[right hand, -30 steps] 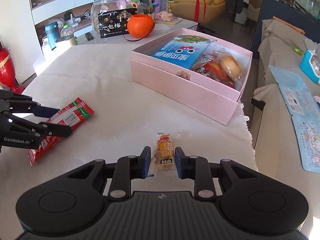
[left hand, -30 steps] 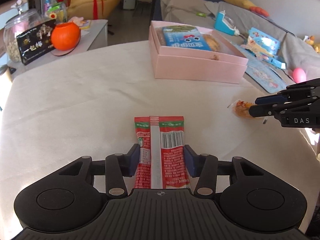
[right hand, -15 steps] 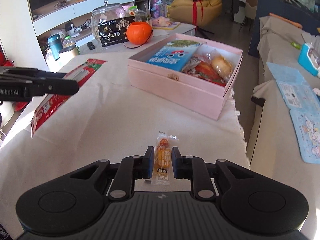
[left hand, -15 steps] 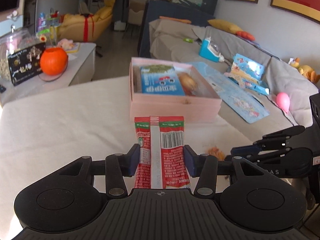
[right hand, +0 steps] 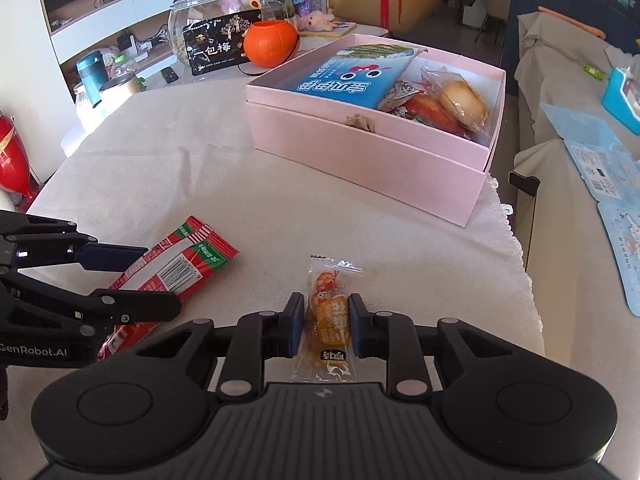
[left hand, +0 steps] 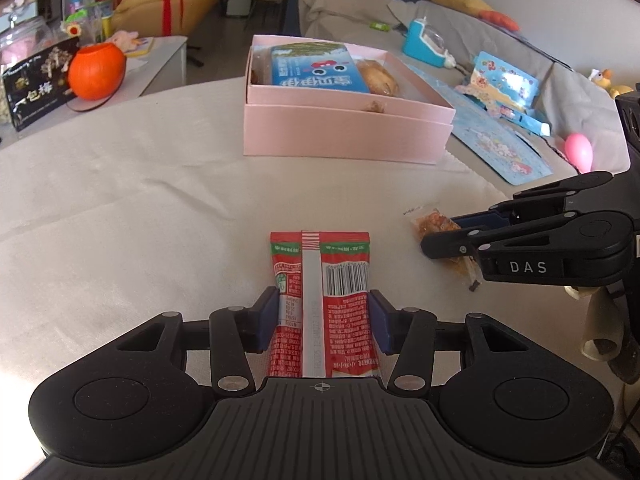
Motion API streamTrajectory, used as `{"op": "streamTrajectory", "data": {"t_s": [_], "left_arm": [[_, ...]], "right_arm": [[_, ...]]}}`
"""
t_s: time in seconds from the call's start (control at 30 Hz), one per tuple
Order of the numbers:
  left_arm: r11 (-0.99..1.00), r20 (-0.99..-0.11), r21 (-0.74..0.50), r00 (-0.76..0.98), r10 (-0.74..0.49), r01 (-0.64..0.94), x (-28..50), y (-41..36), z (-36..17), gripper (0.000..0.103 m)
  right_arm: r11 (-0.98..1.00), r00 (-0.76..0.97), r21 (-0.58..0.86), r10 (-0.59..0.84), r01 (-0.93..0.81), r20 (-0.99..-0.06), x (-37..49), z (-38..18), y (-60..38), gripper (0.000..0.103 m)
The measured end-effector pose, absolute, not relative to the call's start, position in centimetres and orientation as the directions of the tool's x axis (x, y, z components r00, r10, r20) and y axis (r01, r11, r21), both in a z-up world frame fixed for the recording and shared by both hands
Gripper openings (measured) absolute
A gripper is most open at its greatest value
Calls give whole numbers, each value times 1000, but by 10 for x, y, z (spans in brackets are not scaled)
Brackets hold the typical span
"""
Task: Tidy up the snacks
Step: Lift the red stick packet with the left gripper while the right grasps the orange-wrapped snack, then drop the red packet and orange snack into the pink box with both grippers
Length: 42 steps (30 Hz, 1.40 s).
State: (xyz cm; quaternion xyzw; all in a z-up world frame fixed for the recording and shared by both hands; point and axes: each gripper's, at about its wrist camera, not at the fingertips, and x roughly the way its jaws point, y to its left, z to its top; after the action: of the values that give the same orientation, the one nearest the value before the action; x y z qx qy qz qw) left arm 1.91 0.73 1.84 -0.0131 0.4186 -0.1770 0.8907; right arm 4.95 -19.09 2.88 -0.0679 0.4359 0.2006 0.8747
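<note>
My left gripper [left hand: 322,322] is shut on a long red snack packet [left hand: 320,276], barcode side up; it also shows in the right wrist view [right hand: 176,268]. My right gripper [right hand: 325,330] is shut on a small orange snack packet [right hand: 330,312], seen from the left wrist view [left hand: 438,224] between the right fingers [left hand: 472,236]. Both are over the cloth-covered table [left hand: 140,200]. The open pink box [right hand: 372,152] stands ahead with a blue packet [right hand: 352,76] and wrapped bread inside; it shows in the left wrist view [left hand: 344,128] too.
An orange pumpkin pot [right hand: 270,42], a black package [right hand: 218,42] and a glass jar [right hand: 200,4] sit on a side table beyond the table's far edge. A grey sofa [left hand: 500,80] with toys lies right. The table's right edge [right hand: 516,248] is near.
Both grippers rose half a second ago and have come back down near the cloth, each still holding its packet. The pink box now appears closer in both views.
</note>
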Motion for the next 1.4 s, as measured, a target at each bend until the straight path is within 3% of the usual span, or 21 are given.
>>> {"op": "streamTrajectory", "data": {"t_s": [0.23, 0.37, 0.67, 0.8, 0.87, 1.0, 1.27, 1.4], "left_arm": [[936, -739, -171, 588, -328, 307, 17, 6, 20, 52], [925, -688, -229, 621, -375, 304, 21, 13, 37, 52], [900, -401, -253, 808, -431, 354, 65, 6, 128, 52], [848, -292, -346, 814, -503, 400, 121, -17, 145, 56], [835, -317, -380, 792, -523, 399, 162, -34, 139, 59], [866, -428, -381, 769, -475, 323, 208, -50, 103, 54], [921, -465, -295, 804, -372, 255, 161, -11, 87, 54], [942, -501, -236, 801, -329, 240, 120, 6, 78, 55]], "right_arm": [[893, 564, 65, 337, -445, -754, 34, 50, -197, 20], [891, 576, 71, 348, -448, -739, 28, 63, -209, 20], [929, 727, 39, 314, -368, -610, 57, 145, -247, 20], [956, 810, -4, 245, -293, -533, 90, 195, -258, 20], [964, 844, -42, 207, -261, -494, 103, 213, -259, 20], [974, 860, -80, 146, -211, -490, 129, 220, -260, 20], [964, 761, 72, 247, -256, -600, 171, 169, -254, 20], [944, 693, 180, 327, -278, -643, 192, 138, -236, 27]]}}
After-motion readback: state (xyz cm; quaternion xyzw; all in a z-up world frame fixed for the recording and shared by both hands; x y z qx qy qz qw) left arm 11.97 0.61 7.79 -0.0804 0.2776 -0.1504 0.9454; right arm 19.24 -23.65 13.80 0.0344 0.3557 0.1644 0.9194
